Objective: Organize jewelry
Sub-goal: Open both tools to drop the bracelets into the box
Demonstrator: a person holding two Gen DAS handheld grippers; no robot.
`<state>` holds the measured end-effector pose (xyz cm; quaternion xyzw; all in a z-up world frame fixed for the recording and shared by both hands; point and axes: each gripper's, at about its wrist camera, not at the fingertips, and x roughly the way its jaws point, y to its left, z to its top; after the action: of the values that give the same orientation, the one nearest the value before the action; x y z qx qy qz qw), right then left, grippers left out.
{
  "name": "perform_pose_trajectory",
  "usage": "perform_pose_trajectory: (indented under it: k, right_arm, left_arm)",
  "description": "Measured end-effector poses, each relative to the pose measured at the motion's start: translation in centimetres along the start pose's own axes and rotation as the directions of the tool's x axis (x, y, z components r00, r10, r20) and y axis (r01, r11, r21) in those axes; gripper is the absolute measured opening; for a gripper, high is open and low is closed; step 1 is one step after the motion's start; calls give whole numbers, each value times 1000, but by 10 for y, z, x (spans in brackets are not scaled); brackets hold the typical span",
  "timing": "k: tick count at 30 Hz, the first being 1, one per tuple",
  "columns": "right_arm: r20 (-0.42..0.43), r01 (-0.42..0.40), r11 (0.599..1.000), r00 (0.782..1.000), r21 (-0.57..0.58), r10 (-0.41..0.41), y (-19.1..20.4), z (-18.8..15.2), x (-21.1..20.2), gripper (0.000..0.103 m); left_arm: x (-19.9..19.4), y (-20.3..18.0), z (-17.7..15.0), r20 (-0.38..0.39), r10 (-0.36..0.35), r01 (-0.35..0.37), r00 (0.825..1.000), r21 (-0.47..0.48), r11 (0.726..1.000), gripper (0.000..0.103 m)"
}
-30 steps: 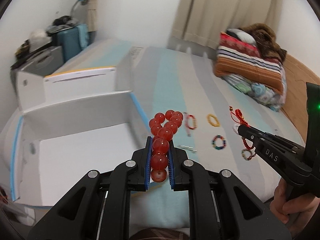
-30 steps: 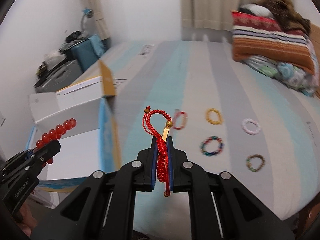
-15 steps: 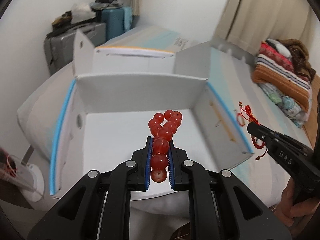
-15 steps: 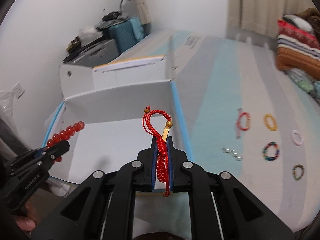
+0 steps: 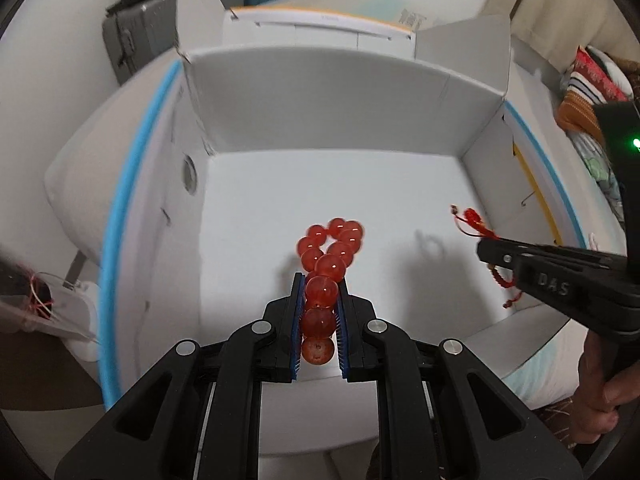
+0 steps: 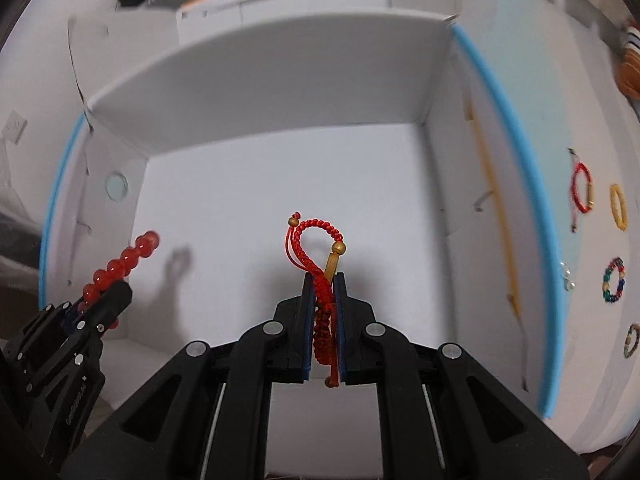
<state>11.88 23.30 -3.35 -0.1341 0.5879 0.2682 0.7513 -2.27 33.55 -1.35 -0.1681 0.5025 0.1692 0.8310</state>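
The left hand-held gripper (image 5: 319,312) squeezes tight on a red bead bracelet (image 5: 328,264), and the right hand-held gripper (image 6: 324,312) squeezes tight on a red string bracelet (image 6: 316,240). Both hang over the white box (image 5: 320,92). It looks like drop-off time, so next both should open and let the bracelets fall in.

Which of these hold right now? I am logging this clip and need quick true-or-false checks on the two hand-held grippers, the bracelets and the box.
1. The left hand-held gripper is shut on a red bead bracelet. True.
2. The right hand-held gripper is open and holds nothing. False: it is shut on a red braided cord bracelet.
3. Both grippers are held over the open white box. True.
4. A bracelet already lies on the box floor. False: the floor shows only shadows.
5. A multicolour bead bracelet lies on the bed outside the box. True.
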Motion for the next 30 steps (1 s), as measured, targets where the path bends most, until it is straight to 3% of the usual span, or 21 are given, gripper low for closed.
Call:
perform_pose_trajectory:
  k: [7,8,9,10,14,15,16,17,18,21,26,30]
  right_arm:
    - [-39,26,999,999,-25,-27,9,0,19,12]
    - [-31,27,999,999,-26,-28,10,-1,17,24]
    - [-11,33,999,999,-31,-34,11,-2,12,45]
    - [11,43,998,999,-39,-42,13,-3,8,53]
    - [69,47,997,997,-60,-43,16,-9,-8,60]
    - [84,50,997,995,-57,-45,16,-10,-12,68]
    - [116,58,997,992,-50,-52,15,-12,-18,75]
    - [159,60,997,986,-41,-53,14,-14,-26,87]
    - [221,58,998,974,-34,-49,13,-18,-38,94]
    - [312,66,997,948,-26,-55,7,-26,-59,95]
    - [383,73,997,922,-22,-59,1,-28,-80,95]
    - [483,69,998,874,-8,-57,-17,-47,-102,95]
  left_arm:
    - [21,3,-1,-40,19,-20,999,-17,1000,13]
    - [21,2,-4,-35,18,-19,999,-15,1000,15]
    - [20,1,-4,-28,22,-22,999,-12,1000,16]
    - [20,0,-3,-24,36,-36,999,-11,999,16]
    - [8,-5,-4,23,68,-69,997,15,998,17]
    - [5,-6,-4,31,72,-72,997,13,997,20]
    - [2,-6,-4,41,70,-70,997,7,998,32]
    - [-4,-6,-5,59,75,-75,995,-2,997,51]
    - [-10,-7,-7,82,90,-90,993,-6,996,58]
    - [-29,-18,-15,153,104,-108,983,15,994,67]
    - [-51,-28,-21,231,107,-109,967,-4,994,97]
    - [-68,-34,-29,296,87,-85,951,-21,996,97]
